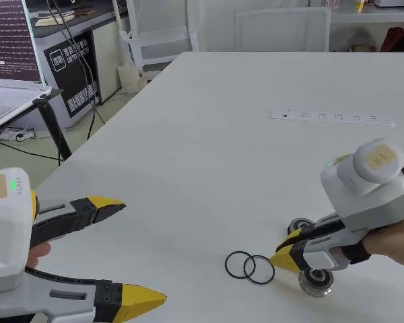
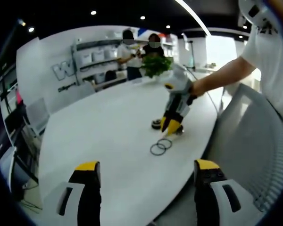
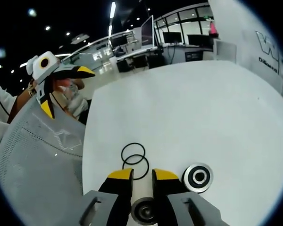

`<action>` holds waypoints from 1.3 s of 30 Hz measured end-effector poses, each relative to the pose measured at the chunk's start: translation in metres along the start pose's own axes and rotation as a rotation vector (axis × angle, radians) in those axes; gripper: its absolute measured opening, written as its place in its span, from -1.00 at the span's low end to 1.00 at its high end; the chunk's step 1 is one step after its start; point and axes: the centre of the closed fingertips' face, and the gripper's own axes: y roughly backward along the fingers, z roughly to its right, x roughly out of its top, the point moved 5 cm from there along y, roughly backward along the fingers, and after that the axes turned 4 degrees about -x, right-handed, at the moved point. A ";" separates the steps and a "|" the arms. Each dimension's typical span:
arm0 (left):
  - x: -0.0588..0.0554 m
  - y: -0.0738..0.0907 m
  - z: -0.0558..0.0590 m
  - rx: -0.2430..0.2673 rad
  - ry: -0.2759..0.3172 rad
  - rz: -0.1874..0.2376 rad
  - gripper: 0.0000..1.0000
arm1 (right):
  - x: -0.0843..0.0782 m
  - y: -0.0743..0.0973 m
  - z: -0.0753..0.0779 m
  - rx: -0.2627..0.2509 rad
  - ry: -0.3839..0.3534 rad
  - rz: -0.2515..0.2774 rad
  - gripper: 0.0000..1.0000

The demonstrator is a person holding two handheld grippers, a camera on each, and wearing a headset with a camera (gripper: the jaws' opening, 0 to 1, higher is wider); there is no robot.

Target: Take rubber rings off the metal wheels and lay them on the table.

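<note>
Two black rubber rings (image 1: 249, 266) (image 3: 135, 160) (image 2: 161, 146) lie overlapping on the white table (image 1: 209, 155). My right gripper (image 1: 287, 249) (image 3: 143, 175) (image 2: 171, 126) is just right of them, its jaws a narrow gap apart around a metal wheel (image 1: 316, 281) (image 3: 144, 212) that rests on the table. A second metal wheel (image 1: 300, 225) (image 3: 198, 177) (image 2: 156, 125) lies flat beside that gripper. My left gripper (image 1: 135, 250) (image 2: 146, 165) hovers open and holds nothing at the table's near-left edge, well apart from the rings.
A white power strip (image 1: 333, 118) lies across the far right of the table. A laptop (image 1: 7, 67) sits on a stand to the left. A mesh chair (image 2: 254, 141) stands at the table's edge, with people by shelves behind.
</note>
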 end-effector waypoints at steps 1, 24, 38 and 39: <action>-0.001 0.000 0.000 0.002 0.004 -0.004 0.69 | 0.000 0.001 0.000 -0.003 0.007 0.000 -0.69; -0.003 0.000 0.000 -0.003 0.064 -0.015 0.83 | 0.002 0.039 -0.003 -0.012 0.043 0.054 -0.30; -0.004 0.003 -0.001 0.002 0.056 -0.025 0.81 | -0.002 0.067 0.000 -0.050 0.033 0.111 0.01; -0.004 0.003 -0.001 0.003 0.056 -0.025 0.81 | -0.003 0.069 0.000 -0.055 0.033 0.115 0.01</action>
